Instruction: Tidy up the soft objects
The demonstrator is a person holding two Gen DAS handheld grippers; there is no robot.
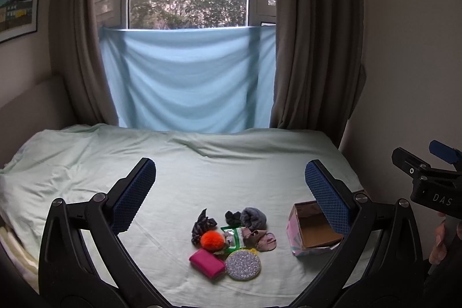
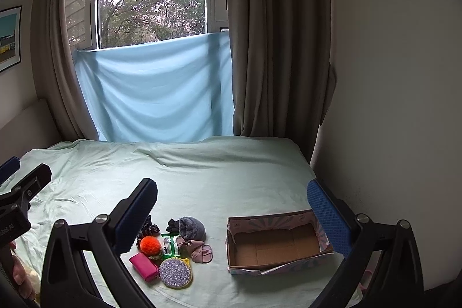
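Pale green bedsheet [image 1: 202, 172] stretches under a bedroom window as a person readies two handheld tongs above a small heap of soft odds and ends. At left, the left gripper [image 1: 231, 184] hangs over the bed with its blue-padded tongs spread wide apart and nothing between them. Below it sits the pile, bunched tightly, presumably so each piece lies within easy reach: one striped scrunchie [image 1: 203, 222], one orange pompom [image 1: 212, 240], one pink pouch [image 1: 206, 263], one glittery round disc [image 1: 243, 266], one green packet [image 1: 232, 238], one dark scrunchie [image 1: 232, 217], one grey rolled cloth [image 1: 254, 217] and one mauve fabric piece [image 1: 260, 240], eight items in all. Well apart to the right stands one open cardboard box [image 2: 277, 247], empty, apparently the intended destination. Farther right, the right gripper [image 2: 232, 198] also hovers with its tongs apart, gripping nothing. Sorting appears not yet begun.
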